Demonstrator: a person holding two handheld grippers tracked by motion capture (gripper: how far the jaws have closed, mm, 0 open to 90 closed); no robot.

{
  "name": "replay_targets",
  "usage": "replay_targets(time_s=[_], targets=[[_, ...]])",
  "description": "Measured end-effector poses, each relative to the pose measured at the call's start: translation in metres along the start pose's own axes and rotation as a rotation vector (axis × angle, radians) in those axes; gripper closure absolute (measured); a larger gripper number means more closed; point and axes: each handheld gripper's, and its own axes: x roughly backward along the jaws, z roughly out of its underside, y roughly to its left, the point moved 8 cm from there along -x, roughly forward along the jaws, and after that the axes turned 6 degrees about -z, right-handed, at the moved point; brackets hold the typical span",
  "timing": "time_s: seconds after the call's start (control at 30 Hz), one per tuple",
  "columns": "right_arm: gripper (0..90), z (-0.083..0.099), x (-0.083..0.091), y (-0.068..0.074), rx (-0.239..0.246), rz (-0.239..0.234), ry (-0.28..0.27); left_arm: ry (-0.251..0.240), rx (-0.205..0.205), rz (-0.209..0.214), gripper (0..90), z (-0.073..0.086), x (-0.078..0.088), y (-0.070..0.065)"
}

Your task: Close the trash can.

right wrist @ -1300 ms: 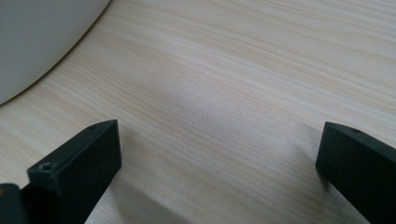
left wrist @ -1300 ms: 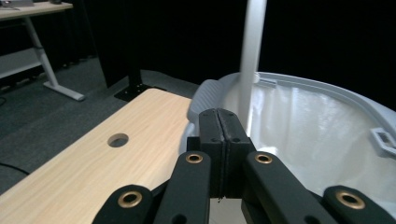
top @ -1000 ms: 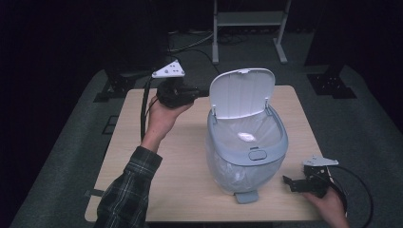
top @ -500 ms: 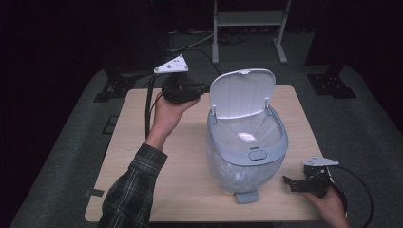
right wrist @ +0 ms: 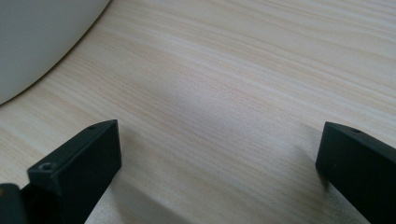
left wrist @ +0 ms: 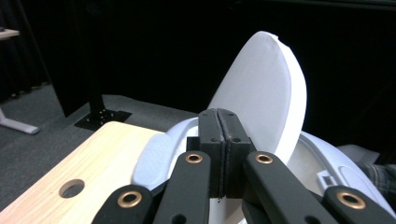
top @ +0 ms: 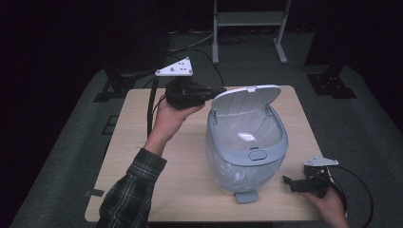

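Note:
A pale grey pedal bin (top: 247,156) lined with a clear bag stands mid-table, its white lid (top: 247,99) raised and leaning forward over the opening. My left gripper (top: 221,89) is held level behind the bin, jaws shut with nothing between them, tips at the lid's back left edge. In the left gripper view the shut jaws (left wrist: 218,114) point at the lid's back (left wrist: 266,93). My right gripper (top: 287,183) rests on the table at the front right, open and empty; its jaws (right wrist: 219,154) stand wide over bare wood, beside the bin wall (right wrist: 37,37).
The wooden table (top: 142,142) has a cable hole (left wrist: 71,188) near its far left corner. The bin's foot pedal (top: 247,195) sticks out toward the front edge. A metal stand (top: 247,28) and dark floor lie beyond the table.
My left hand has moved right and a little up, bringing the shut jaws to the lid's back edge. The lid now leans further forward and lower. The right gripper has not moved.

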Motion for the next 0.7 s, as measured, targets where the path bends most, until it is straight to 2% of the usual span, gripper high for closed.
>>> replay_targets(time_s=[0.2, 0.7], targets=[[0.0, 0.000, 0.000, 0.000, 0.000, 0.000, 0.000, 0.007, -0.011, 0.041, 89.3, -0.002, 0.001, -0.014], [0.0, 0.000, 0.000, 0.001, -0.001, -0.001, -0.001, 0.086, -0.049, 0.107, 88.9, 0.007, -0.009, -0.045]])
